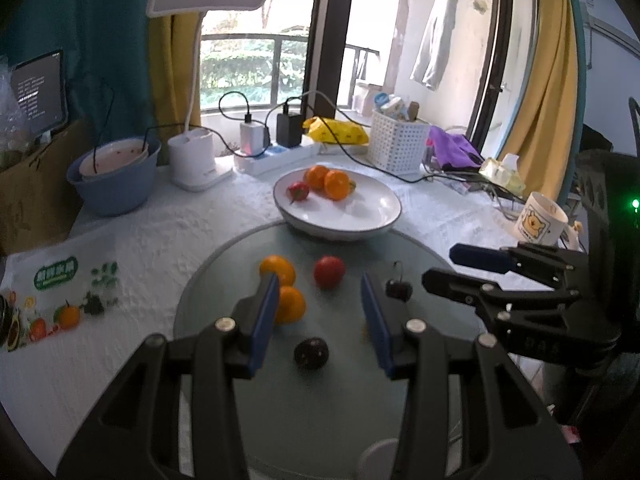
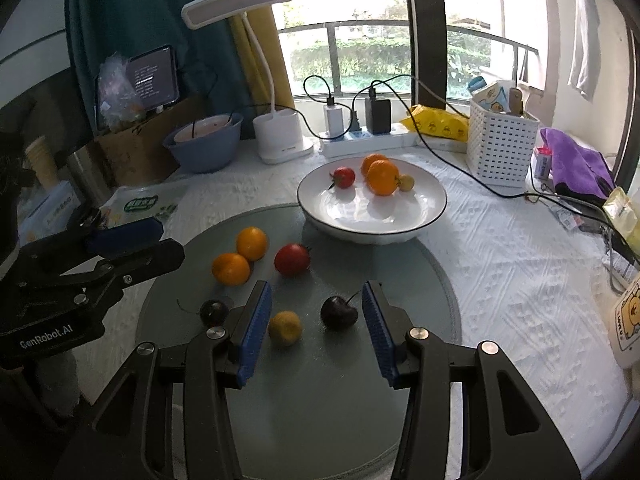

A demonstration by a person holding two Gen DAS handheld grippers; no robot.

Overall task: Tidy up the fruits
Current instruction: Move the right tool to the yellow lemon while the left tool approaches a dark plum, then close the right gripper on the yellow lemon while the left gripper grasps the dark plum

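The left hand-held gripper [image 1: 320, 320] is hanging over the round glass turntable [image 1: 340, 420] with its blue pads apart and nothing between them; a dark plum-like fruit [image 1: 311, 353] is lying on the glass in the gap below. The right hand-held gripper [image 2: 316, 328] is likewise standing partly open and empty above the same turntable, with a small yellow fruit [image 2: 285, 327] and a dark cherry [image 2: 339, 312] showing in the gap between its fingers, neither being touched. Another dark cherry [image 2: 214, 312] is sitting just left of the right gripper's left finger. A little farther out on the glass, two oranges [image 2: 240, 258] are lying touching each other, and a red tomato [image 2: 292, 259] is resting just to their right. Beyond the turntable's far edge, a white bowl [image 2: 400, 220] is sitting on the white cloth-covered surface [image 2: 500, 280], holding two oranges [image 2: 380, 174], a small red tomato [image 2: 344, 177] and a small yellow fruit [image 2: 406, 183]. Behind the bowl, a white desk lamp [image 2: 280, 136], a blue basin [image 2: 204, 148], a power strip [image 2: 368, 138] with chargers plugged in, a yellow packet [image 2: 440, 124] and a white perforated basket [image 2: 500, 144] are lining the window side. A purple cloth [image 2: 576, 160] is lying at the far right.
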